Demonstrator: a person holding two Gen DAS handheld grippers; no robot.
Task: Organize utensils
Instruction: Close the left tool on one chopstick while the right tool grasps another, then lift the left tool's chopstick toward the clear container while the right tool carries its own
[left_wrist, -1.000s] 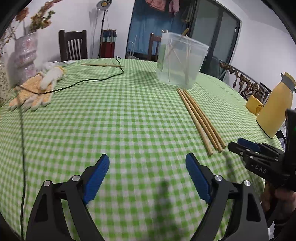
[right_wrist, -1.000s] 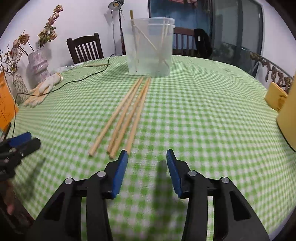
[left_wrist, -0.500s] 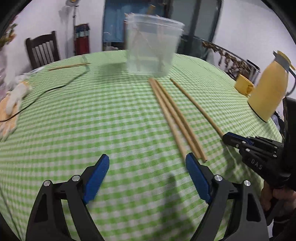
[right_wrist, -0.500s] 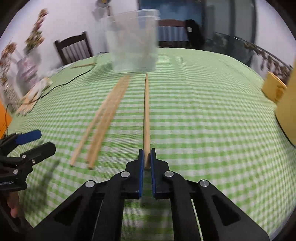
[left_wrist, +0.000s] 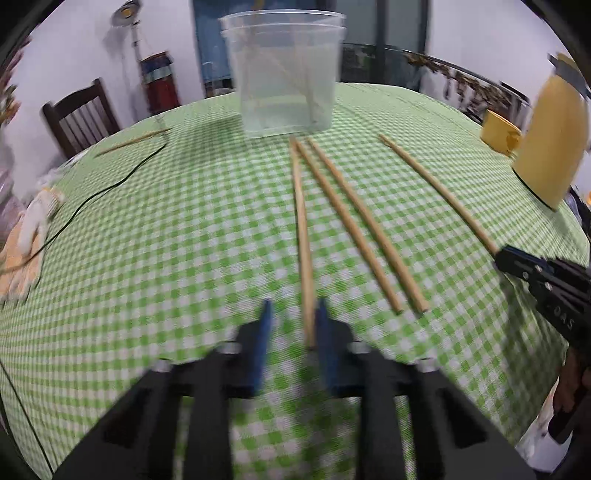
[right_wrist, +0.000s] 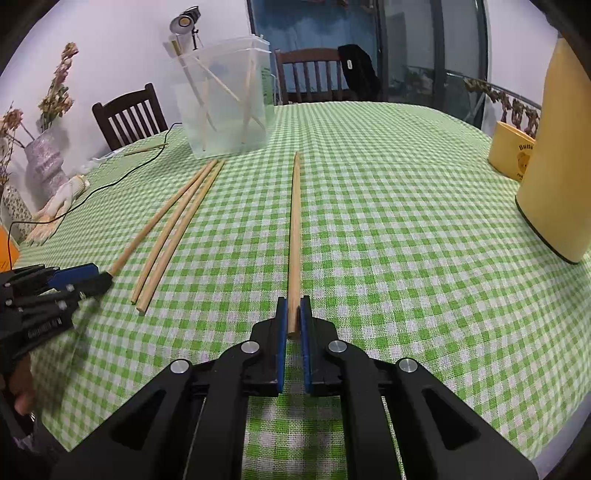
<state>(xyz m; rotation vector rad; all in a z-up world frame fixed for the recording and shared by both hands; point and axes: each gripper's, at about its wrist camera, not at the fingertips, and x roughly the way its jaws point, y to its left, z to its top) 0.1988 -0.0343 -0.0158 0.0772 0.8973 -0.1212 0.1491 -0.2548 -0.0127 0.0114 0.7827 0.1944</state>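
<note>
Wooden chopstick (right_wrist: 294, 236) in rt claw (right_wrist: 294, 317), lt claw (left_wrist: 291, 325) closing

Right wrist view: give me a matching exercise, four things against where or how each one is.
Things:
1. clear container
2. right gripper
3. yellow flask
4. white glove

Places or states:
A. near the left edge of the table, by a black cable
B. shut on a single chopstick
C. leaning sticks stand inside it
D. stands at the right edge

Pairs: 1-C, 2-B, 3-D, 4-A
</note>
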